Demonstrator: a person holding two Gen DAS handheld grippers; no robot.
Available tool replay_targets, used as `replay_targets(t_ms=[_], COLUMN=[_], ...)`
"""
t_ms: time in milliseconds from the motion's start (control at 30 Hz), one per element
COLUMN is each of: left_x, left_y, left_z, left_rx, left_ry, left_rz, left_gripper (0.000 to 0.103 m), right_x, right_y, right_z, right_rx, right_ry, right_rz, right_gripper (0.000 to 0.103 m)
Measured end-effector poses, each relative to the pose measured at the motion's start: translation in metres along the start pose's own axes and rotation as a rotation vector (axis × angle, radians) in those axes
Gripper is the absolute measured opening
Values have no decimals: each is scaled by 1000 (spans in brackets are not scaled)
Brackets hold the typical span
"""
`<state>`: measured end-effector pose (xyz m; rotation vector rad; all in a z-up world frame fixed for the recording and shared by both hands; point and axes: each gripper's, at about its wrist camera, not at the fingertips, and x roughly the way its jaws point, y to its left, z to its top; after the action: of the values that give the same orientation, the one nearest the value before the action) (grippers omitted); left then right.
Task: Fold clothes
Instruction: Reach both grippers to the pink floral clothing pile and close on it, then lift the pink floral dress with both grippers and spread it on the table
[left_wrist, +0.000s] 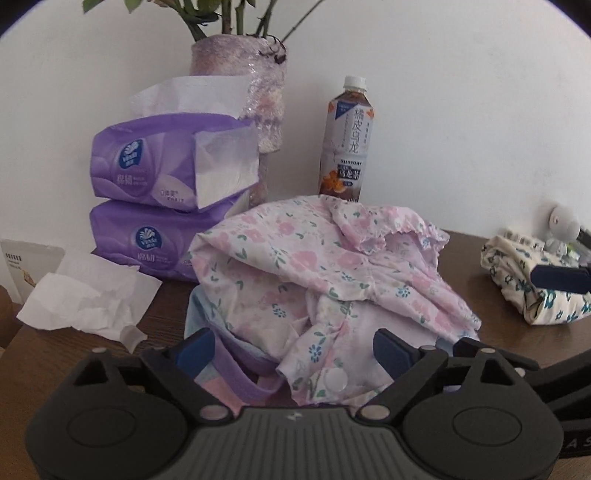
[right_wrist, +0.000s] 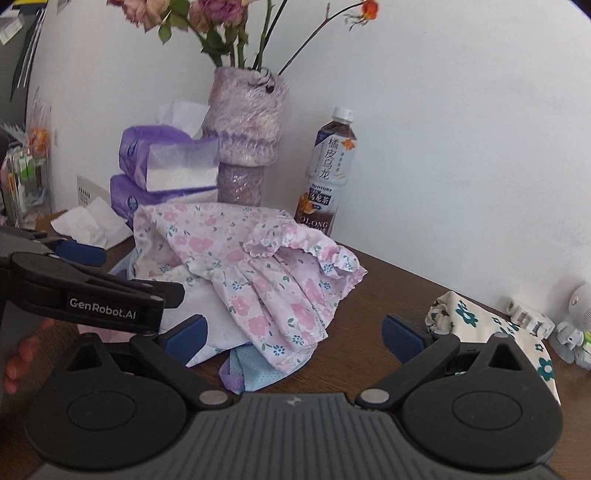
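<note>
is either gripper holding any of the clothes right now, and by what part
Nothing is held. The left gripper and right gripper both stand open; the pink floral garment lies loose on the table.

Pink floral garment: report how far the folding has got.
Done: the cream blue-flowered cloth lies bundled at the right, possibly folded. In hand: nothing; the left tool and the right tool are open near the pink floral garment, which lies crumpled on a purple-trimmed blue piece. Left: folding both.
</note>
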<state>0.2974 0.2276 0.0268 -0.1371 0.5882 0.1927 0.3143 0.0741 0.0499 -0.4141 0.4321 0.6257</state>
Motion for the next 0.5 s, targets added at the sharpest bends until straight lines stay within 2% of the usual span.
replay_targets(t_ms=[33, 100, 233, 267, 300, 333, 367, 400, 500], left_x=[3, 5, 9, 11, 12, 13, 13, 11, 3], left_y=[1, 5, 8, 8, 9, 10, 11, 10, 13], left_z=[1, 3, 6, 6, 6, 6, 6, 6, 6], left_rx=[18, 44, 106, 115, 112, 106, 102, 104, 94], left_ry=[10, 13, 22, 29, 38, 41, 43, 39, 20], left_rz=[-11, -51, -90, -103, -125, -141, -155, -160, -177], left_gripper=[91, 85, 75, 67, 57, 53, 44, 34, 11], right_x=[9, 25, 46, 50, 53, 55, 56, 57, 47], right_y=[4, 10, 16, 16, 16, 14, 12, 10, 2], right_z=[0, -1, 0, 0, 1, 3, 5, 6, 10], right_rx=[-24, -64, -91, -95, -87, -73, -59, -47, -4], right_ry=[6, 26, 42, 43, 46, 52, 59, 64, 20], right_rz=[-1, -4, -14, -17, -14, -8, -1, 3, 12], right_gripper=[101, 82, 75, 68, 54, 44, 22, 11, 2])
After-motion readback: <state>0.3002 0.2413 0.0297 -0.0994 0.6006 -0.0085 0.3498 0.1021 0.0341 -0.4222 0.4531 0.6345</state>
